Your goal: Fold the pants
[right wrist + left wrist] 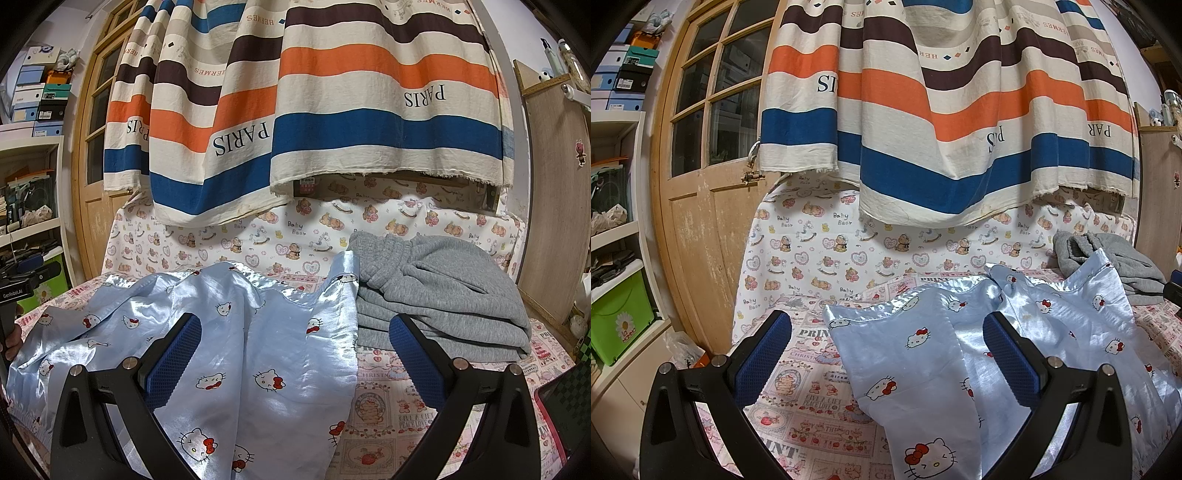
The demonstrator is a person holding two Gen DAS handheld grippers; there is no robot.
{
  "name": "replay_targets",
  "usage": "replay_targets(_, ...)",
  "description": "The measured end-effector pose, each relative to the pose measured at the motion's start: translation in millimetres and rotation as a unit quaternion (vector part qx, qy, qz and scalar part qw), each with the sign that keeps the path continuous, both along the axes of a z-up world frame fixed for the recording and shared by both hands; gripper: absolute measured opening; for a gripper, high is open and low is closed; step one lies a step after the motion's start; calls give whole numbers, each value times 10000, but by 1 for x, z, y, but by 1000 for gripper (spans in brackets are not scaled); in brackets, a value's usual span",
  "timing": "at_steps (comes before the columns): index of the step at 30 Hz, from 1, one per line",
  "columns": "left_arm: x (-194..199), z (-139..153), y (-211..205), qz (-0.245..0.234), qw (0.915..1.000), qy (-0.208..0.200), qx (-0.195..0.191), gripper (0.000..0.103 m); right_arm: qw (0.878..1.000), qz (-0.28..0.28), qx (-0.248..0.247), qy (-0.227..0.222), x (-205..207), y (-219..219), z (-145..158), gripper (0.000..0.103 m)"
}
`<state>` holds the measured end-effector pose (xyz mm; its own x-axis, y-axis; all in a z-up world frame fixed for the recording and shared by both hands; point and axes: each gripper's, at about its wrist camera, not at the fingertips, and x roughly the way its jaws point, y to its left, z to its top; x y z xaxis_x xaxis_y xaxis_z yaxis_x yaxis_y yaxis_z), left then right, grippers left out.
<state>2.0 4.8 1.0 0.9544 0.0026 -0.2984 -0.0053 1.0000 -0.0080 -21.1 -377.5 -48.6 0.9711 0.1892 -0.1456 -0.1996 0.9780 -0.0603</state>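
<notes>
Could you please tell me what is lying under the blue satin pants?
The pants lie on a printed bedsheet; their right edge touches or slightly overlaps the grey garment. Anything else beneath the pants is covered.

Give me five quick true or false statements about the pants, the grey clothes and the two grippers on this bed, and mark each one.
1. The light blue satin pants carry a cat print. True.
2. The left gripper is shut on the pants. False: it is open, holding nothing.
3. The grey garment lies on the right-gripper side of the pants. True.
4. The right gripper is open. True.
5. The striped curtain is green and yellow. False: it has cream, orange, blue and brown stripes.
</notes>
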Motion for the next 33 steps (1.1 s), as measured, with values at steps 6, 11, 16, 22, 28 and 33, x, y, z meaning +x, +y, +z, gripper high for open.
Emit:
replay_targets(6, 0, 0, 0, -4, 10000, 0, 0, 103, 10000, -3, 1, 0, 0, 0, 0, 102)
replay_targets(11, 0, 0, 0, -3, 10000, 0, 0, 103, 10000, -1, 2, -1, 0, 1, 0, 102)
replay_targets(16, 0, 0, 0, 3, 10000, 4, 5, 103, 10000, -2, 4, 3, -1, 9, -1, 102)
replay_targets(22, -2, -1, 8, 193, 9998, -2, 7, 103, 9999, -101, -29, 108, 6, -6, -1, 102)
replay_targets(28, -3, -2, 6, -5, 10000, -13, 81, 103, 9997, -159, -118, 133, 7, 4, -2, 102)
replay_targets(33, -3, -2, 3, 38, 10000, -65, 39, 103, 9999, -71, -76, 73, 4, 5, -2, 102)
